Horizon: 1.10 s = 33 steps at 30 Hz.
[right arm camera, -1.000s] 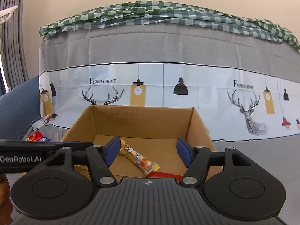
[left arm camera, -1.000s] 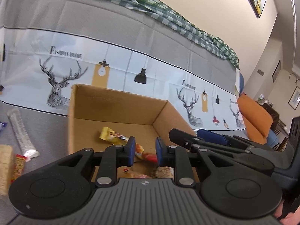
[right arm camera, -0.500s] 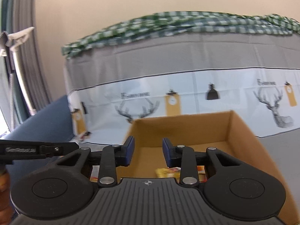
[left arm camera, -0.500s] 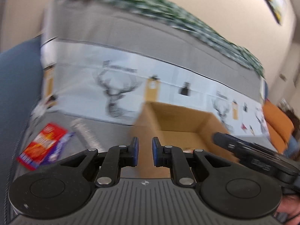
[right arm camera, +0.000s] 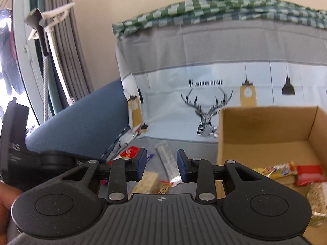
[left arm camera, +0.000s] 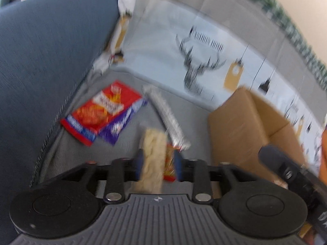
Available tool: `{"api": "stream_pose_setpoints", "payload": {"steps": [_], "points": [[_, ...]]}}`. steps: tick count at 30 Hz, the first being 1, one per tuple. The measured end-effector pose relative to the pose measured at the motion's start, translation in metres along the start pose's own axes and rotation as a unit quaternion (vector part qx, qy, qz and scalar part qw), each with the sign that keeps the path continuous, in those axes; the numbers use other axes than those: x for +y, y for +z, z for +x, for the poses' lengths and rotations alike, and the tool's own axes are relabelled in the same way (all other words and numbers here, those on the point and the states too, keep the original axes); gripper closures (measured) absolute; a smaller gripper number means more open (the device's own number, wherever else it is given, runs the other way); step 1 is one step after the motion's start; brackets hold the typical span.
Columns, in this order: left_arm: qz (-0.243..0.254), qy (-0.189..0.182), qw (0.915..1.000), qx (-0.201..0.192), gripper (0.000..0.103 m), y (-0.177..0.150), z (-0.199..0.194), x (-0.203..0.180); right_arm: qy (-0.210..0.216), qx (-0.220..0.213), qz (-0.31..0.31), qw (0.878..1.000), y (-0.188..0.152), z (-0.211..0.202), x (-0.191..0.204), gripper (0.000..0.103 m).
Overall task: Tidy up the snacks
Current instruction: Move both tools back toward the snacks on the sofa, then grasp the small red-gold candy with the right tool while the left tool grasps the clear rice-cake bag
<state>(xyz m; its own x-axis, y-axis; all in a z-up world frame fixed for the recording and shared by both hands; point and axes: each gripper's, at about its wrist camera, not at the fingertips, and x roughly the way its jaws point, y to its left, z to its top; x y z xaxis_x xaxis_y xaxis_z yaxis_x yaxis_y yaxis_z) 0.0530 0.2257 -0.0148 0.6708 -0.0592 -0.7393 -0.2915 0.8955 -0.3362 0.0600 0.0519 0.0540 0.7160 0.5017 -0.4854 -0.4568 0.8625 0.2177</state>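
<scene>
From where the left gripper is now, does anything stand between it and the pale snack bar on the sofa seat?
Nothing visible does. The left gripper points straight at the pale snack bar, which shows between its opening jaws with no other item in front. A small red packet lies right beside the bar; the silver packet lies beyond.

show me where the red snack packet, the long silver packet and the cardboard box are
red snack packet (left arm camera: 101, 110), left wrist view, middle of its printed face
long silver packet (left arm camera: 166, 116), left wrist view, mid-length of the wrapper
cardboard box (right arm camera: 263, 122), right wrist view, inner back wall
</scene>
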Motion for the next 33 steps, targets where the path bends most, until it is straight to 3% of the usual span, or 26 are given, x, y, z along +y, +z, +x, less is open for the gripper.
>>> {"api": "stream_pose_setpoints", "payload": {"steps": [3,7,8,10,12,17,21,26,33], "points": [[0.016,0.015,0.9994,0.028,0.052,-0.010,0.021,0.000,-0.015,0.009,0.005,1.000,-0.004,0.008,0.005,0.069],[0.014,-0.006,0.9996,0.023,0.047,-0.015,0.032,0.000,-0.036,0.008,0.007,0.999,-0.005,0.017,0.005,0.068],[0.026,0.007,0.9992,0.030,0.047,-0.019,0.039,0.000,-0.039,0.009,0.008,0.999,-0.006,0.020,0.005,0.068],[0.045,0.023,0.9979,0.040,0.061,-0.025,0.048,0.001,-0.043,0.011,0.009,0.999,-0.007,0.024,0.004,0.068],[0.049,0.017,0.9982,0.030,0.062,-0.027,0.044,0.006,-0.045,0.010,0.009,0.999,-0.008,0.027,0.003,0.068],[-0.004,0.029,0.9995,0.005,0.062,-0.034,0.017,0.036,-0.048,0.007,-0.002,0.999,-0.012,0.035,0.009,0.068],[-0.053,0.034,0.9978,0.020,0.061,-0.035,0.013,0.060,-0.039,0.012,-0.018,0.999,-0.018,0.044,0.024,0.068],[-0.043,0.040,0.9981,0.019,0.061,-0.032,0.011,0.059,-0.040,0.044,-0.026,0.998,-0.029,0.066,0.035,0.068],[-0.041,0.044,0.9980,0.017,0.061,-0.033,0.012,0.060,-0.078,0.106,0.002,0.991,-0.044,0.115,0.021,0.068]]}}
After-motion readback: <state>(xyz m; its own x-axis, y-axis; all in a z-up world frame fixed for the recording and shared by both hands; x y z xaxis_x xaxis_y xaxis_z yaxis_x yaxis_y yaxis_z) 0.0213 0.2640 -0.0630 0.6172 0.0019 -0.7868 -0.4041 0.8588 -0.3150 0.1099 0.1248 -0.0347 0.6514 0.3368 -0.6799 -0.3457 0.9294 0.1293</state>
